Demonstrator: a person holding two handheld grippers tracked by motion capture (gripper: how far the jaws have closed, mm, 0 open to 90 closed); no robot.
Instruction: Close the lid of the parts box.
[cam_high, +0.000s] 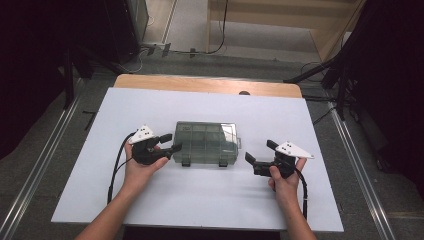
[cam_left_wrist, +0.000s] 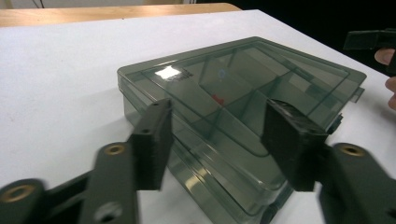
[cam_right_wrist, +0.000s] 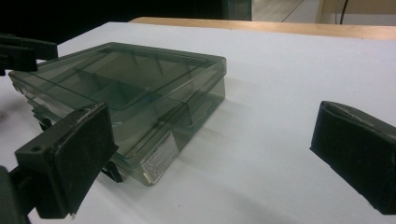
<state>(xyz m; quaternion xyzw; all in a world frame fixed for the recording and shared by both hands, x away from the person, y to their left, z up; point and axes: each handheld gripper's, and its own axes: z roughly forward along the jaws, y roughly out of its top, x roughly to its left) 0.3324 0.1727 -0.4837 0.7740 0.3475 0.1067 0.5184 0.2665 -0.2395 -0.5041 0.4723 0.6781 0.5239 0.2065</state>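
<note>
Flanking item: one smoke-tinted compartment box (cam_high: 207, 143), lid closed, flat on the white table (cam_high: 210, 200), lying between the two claws.

Left gripper (cam_high: 169, 142): jaws parted, nothing pinched; the box's near corner sits directly ahead of its pads (cam_left_wrist: 152, 144), close but apart as far as the left gripper view tells.

Right gripper (cam_high: 260, 151): jaws spread wide and empty; the box's labelled end lies ahead and off toward its left pad (cam_right_wrist: 74, 161), near, not touching.

Latches (cam_high: 186, 163): two dark clips on the box's edge nearest the person, seemingly fastened.

Handling advice, as judgement: steady one end with one claw, pads square across the wall rather than the slick lid. Bring the other claw low to a clip and lift it gently; the light box could skid on the smooth sheet.
</note>
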